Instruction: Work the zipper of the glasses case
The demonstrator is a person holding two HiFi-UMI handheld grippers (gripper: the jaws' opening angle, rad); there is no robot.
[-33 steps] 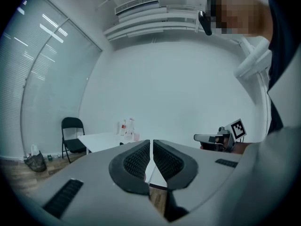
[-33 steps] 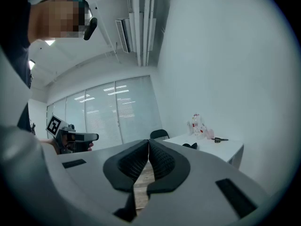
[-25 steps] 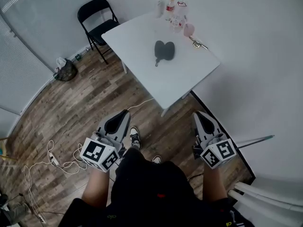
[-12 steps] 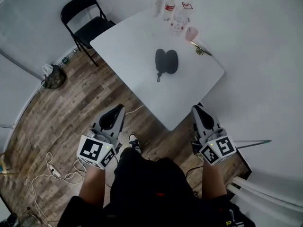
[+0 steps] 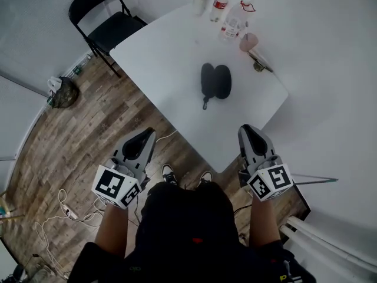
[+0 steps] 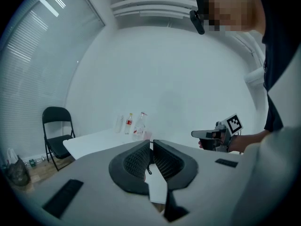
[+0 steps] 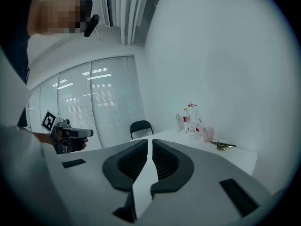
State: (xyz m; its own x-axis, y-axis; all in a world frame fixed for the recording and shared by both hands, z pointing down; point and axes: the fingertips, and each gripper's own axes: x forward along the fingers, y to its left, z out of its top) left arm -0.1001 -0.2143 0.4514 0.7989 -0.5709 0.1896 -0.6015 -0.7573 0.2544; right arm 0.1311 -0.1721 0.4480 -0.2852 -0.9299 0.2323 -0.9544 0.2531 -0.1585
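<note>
**A:** Your left gripper (image 5: 148,135) is fully closed. In the left gripper view its jaws meet at the tips with nothing between them.

**B:** Your right gripper (image 5: 247,131) is the same, jaws together and empty. You hold the two level with each other, well apart, both pointing ahead and a little down.

**A:** Your shoes (image 5: 168,172) show just below and between the grippers, on the wooden floor (image 5: 100,128). Loose cables (image 5: 65,208) lie on the floor behind and to the left of your left gripper.

**B:** The near corner of the white surface (image 5: 171,58) sits between the two grippers in the head view, closer to your right one.

**A:** The glasses case (image 5: 215,81) lies on that surface, well ahead of both grippers and apart from them. It is dark and rounded, with a small tab (image 5: 205,104) hanging from its near end. Neither gripper touches it.

**B:** Whether its zipper is open or shut, I cannot tell from here.

**A:** Beyond the case, ahead of your right gripper, stand a pink cup (image 5: 248,41), a clear bottle (image 5: 234,21) and a red-labelled bottle (image 5: 220,0).

**B:** Far ahead of your left gripper, a black folding chair (image 5: 106,25) stands by the surface's far corner, with a dark bag (image 5: 62,93) on the floor to its left.
</note>
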